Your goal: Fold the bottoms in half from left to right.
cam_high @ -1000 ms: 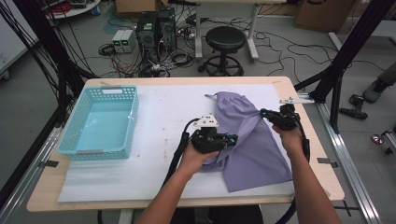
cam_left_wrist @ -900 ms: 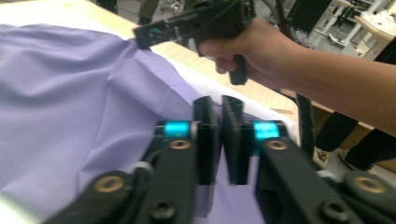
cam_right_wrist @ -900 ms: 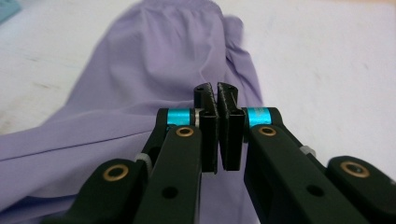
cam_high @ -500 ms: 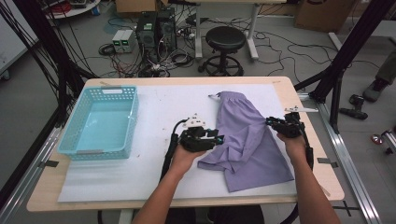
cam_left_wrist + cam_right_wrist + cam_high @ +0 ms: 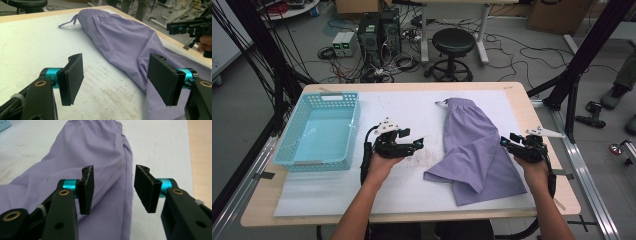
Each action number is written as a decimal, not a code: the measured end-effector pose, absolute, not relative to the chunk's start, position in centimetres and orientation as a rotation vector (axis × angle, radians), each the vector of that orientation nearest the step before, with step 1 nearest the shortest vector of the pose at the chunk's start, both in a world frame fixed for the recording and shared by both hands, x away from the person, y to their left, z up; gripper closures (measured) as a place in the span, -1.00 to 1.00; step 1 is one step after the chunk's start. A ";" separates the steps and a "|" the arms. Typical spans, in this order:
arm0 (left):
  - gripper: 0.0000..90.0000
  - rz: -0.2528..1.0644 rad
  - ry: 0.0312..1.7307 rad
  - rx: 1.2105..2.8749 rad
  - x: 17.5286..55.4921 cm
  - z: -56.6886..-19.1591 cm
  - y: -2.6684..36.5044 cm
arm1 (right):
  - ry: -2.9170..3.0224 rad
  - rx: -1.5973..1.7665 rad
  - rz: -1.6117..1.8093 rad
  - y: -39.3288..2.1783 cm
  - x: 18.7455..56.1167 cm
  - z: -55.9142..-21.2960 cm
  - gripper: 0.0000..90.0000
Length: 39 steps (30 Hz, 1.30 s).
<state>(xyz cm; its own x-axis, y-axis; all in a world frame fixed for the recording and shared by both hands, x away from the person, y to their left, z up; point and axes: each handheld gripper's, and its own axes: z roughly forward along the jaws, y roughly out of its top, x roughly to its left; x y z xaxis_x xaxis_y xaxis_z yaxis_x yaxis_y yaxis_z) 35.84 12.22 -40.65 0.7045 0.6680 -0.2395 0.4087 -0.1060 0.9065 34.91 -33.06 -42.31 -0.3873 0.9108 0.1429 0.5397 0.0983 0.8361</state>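
White sheeting covers the wooden table [image 5: 537, 112] I'm working over, with cables and a stool on the floor behind. On its right half lies the purple garment [image 5: 474, 150], gathered waistband and drawstring at the far end, hem spread wide toward me. I judge it light, thin and limp: it will sag and slide wherever it isn't pinched, so I'd take hold at the waistband or a hem corner, where the cloth is doubled. My left gripper [image 5: 116, 78] hangs beside the garment's left edge, its jaws just spread wide with nothing between them. My right gripper [image 5: 113, 188] sits at the right edge, its jaws likewise just opened, clear of the cloth as far as I can tell. Further left stands a light blue basket [image 5: 292, 142].
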 end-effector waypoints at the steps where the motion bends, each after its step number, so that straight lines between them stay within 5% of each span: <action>1: -0.34 0.278 0.864 1.727 35.8 -40.6 12.5 | 1.968 1.421 1.210 -33.2 34.5 -42.5 0.10; 6: -0.43 0.303 0.851 1.711 35.6 -40.7 13.5 | 1.946 1.431 1.192 -33.7 33.1 -42.9 -0.18; 11: -0.43 0.337 0.872 1.704 35.3 -40.9 14.5 | 1.967 1.391 1.192 -33.8 31.6 -42.5 -0.18; 18: -0.43 0.373 0.900 1.686 34.8 -40.9 15.9 | 1.990 1.372 1.200 -33.9 29.7 -42.7 0.11; 22: -0.43 0.384 0.905 1.688 34.5 -40.9 16.2 | 2.020 1.377 1.228 -34.0 29.3 -42.7 0.55; 35: -0.41 0.386 0.917 1.686 34.3 -41.0 16.1 | 2.228 1.327 1.220 -29.7 30.1 -44.3 0.20; 39: -0.40 0.380 0.918 1.685 34.3 -41.1 15.9 | 2.326 1.284 1.131 -28.1 30.3 -44.9 0.69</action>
